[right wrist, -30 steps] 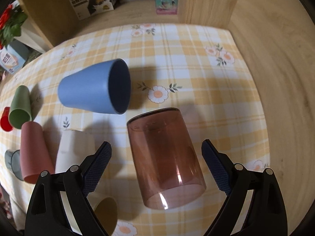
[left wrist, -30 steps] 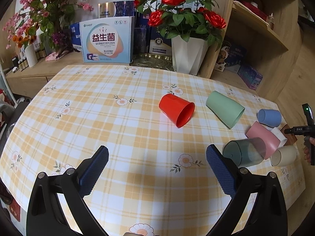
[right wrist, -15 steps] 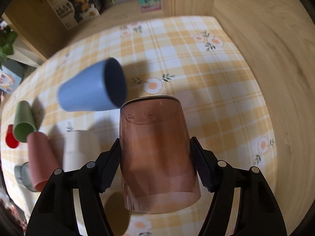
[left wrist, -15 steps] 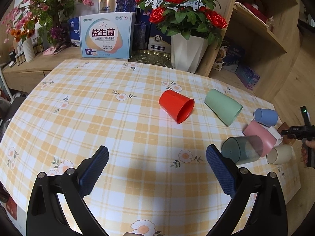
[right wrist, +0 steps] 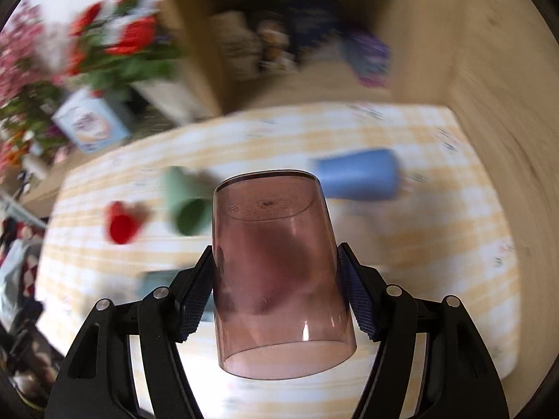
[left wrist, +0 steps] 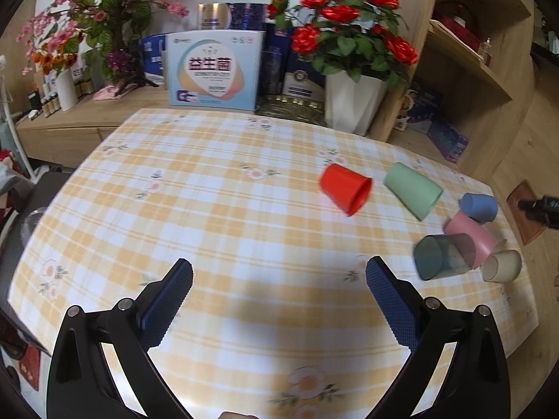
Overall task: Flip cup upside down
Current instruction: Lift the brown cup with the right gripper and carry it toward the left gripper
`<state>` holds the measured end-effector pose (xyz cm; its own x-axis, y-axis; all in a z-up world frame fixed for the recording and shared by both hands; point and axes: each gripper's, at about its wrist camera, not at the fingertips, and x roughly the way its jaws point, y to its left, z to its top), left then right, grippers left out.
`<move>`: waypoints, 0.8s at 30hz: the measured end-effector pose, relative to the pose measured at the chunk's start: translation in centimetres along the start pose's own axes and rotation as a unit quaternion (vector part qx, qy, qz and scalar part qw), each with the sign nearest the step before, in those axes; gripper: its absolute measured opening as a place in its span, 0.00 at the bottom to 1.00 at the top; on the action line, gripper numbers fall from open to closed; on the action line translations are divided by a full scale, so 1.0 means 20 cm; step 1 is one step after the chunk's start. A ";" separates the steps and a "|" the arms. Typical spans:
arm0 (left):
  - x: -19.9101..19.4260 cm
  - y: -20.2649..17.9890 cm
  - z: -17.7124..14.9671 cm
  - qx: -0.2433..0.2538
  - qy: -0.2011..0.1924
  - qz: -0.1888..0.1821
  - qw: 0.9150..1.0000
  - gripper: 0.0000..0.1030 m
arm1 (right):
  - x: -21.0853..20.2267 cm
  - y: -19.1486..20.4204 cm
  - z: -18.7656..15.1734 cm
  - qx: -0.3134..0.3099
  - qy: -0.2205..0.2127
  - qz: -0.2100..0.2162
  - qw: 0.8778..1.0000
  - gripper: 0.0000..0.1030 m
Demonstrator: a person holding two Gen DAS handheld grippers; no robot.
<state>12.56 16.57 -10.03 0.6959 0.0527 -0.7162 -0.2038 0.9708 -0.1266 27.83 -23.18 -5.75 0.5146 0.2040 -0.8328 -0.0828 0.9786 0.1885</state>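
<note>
My right gripper (right wrist: 276, 289) clamps the translucent brown cup (right wrist: 276, 262) by its sides, base pointing away; my left gripper (left wrist: 279, 279) hangs wide apart, holding nothing, above the checked tablecloth (left wrist: 209, 209).

A wide stretch of the checked tablecloth (left wrist: 216, 216) lies bare ahead of the open left gripper (left wrist: 279, 293), from the near edge to the back edge. The obstacles crowd the right side: a red cup (left wrist: 344, 188) and a green cup (left wrist: 412, 190) lie on their sides with a narrow gap between them, and nearer the right edge a blue cup (left wrist: 478, 206), pink cup (left wrist: 471, 234), teal translucent cup (left wrist: 443, 256) and cream cup (left wrist: 501, 266) lie packed together. Behind the table, a white box (left wrist: 213, 70) and a potted rose plant (left wrist: 353, 70) line the back edge. Between the right gripper's fingers (right wrist: 356, 300), a brown translucent cup (right wrist: 279, 272) fills the gap.
</note>
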 end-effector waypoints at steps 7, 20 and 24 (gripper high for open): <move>-0.10 0.20 -0.02 -0.010 -0.004 0.017 1.000 0.94 | 0.10 0.67 -0.20 -0.032 0.009 0.092 0.995 0.64; -0.13 0.44 -0.10 -0.054 0.015 0.031 0.998 0.94 | 0.63 1.07 -0.63 -0.038 0.126 0.068 0.989 0.64; -0.10 0.45 -0.10 -0.067 0.026 0.033 0.997 0.94 | 0.65 1.09 -0.66 -0.044 0.128 0.064 0.989 0.65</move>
<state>7.91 24.73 -11.17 0.6425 0.0993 -0.7599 -0.3394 0.9259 -0.1661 21.42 1.15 -19.44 0.2636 0.3153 -0.9116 -0.2121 0.9409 0.2641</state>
